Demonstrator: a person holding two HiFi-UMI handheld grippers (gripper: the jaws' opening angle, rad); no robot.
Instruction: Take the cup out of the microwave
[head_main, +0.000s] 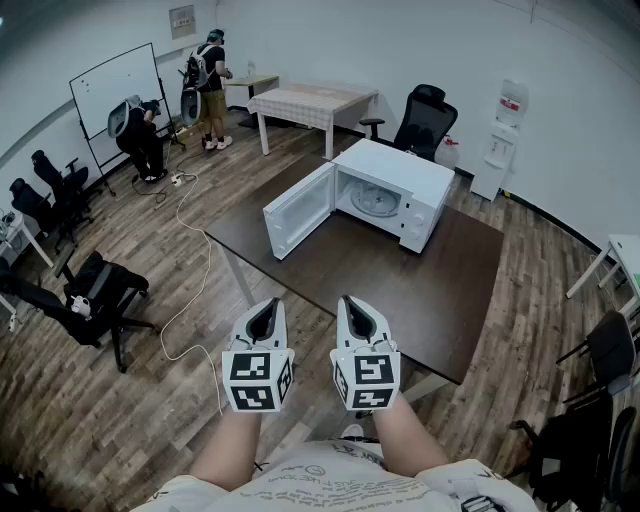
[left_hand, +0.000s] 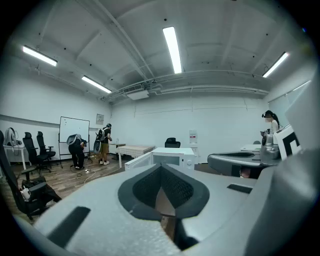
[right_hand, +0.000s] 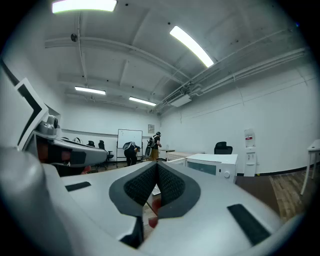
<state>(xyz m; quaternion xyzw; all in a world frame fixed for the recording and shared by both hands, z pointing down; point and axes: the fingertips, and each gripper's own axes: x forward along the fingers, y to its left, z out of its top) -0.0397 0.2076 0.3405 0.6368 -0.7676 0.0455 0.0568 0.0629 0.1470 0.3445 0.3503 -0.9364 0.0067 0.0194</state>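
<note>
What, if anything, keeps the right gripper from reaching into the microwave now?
Probably nothing, so yes: the microwave door stands open, the table between looks bare; the right gripper only hangs well short.

White microwave (head_main: 400, 172) on dark brown table (head_main: 400, 290); brown wood-plank floor (head_main: 100, 400); pale checked tablecloth (head_main: 310, 100) far behind; black chair (head_main: 425, 115) far right

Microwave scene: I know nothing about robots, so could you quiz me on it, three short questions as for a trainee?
1. True or false: the microwave has its door shut.
2. Pick one: the jaws of the left gripper and the right gripper are A) wide apart, B) together and empty, C) clamped on the door.
3. Fill in: the microwave stands on a dark ___.

Key: 1 false, the door hangs open. 2 B. 3 table.
</note>
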